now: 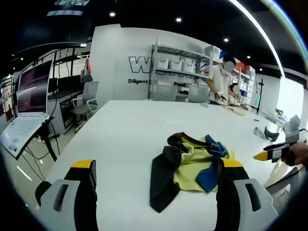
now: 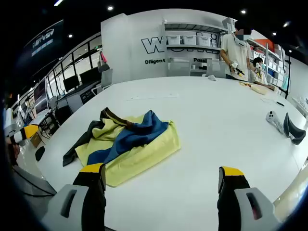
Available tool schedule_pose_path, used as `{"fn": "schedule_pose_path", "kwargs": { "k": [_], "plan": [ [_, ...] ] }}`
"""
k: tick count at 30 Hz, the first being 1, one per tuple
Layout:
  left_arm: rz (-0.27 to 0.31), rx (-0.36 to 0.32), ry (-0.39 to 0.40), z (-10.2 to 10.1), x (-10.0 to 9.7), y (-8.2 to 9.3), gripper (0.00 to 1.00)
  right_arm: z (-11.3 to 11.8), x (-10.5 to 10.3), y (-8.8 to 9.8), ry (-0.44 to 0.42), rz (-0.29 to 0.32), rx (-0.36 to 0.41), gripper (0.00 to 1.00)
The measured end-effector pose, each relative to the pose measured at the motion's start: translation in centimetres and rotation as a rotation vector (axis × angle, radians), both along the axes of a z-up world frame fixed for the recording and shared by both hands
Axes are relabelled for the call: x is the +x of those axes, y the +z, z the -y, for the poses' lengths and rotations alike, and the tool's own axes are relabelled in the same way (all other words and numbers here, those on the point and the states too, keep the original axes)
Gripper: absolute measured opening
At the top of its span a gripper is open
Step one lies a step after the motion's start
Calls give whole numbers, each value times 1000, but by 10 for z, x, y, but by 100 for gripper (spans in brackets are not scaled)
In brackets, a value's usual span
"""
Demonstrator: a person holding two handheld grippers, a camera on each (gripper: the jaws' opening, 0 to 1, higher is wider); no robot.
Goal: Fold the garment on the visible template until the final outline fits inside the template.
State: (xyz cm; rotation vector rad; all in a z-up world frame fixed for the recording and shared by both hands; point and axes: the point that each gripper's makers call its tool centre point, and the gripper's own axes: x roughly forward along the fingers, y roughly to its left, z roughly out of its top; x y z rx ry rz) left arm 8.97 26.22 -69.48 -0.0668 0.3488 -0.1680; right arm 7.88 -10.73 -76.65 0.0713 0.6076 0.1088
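A crumpled garment (image 1: 192,168) of yellow, blue and dark grey cloth with a brown collar lies on the white table (image 1: 130,130). My left gripper (image 1: 158,166) is open just short of it, its right jaw in front of the garment's edge. From the right, my right gripper (image 1: 269,154) comes in, held by a hand. In the right gripper view the garment (image 2: 130,144) lies left of centre. My right gripper (image 2: 162,171) is open over bare table (image 2: 216,125), its left jaw by the yellow hem. My left gripper (image 2: 21,132) shows at the left edge. No template outline is discernible.
A person (image 2: 237,48) stands at the table's far end, in front of shelving (image 1: 178,62). A dark and white tool (image 2: 284,126) lies on the table's right side. Off the table's left edge stand a laptop on a stand (image 1: 29,101) and office chairs (image 1: 86,101).
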Motion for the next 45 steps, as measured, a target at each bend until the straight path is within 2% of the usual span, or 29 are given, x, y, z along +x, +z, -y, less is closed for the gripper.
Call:
{"fn": "schedule_pose_path", "kwargs": {
  "k": [20,45],
  "plan": [
    [-3,-5,-5,0,2,-1,98,2,0,-2,-6,-4,11,96],
    [-5,-4,-27,-1,3,2,96,3,13,24,11,47,-14,94]
  ]
}}
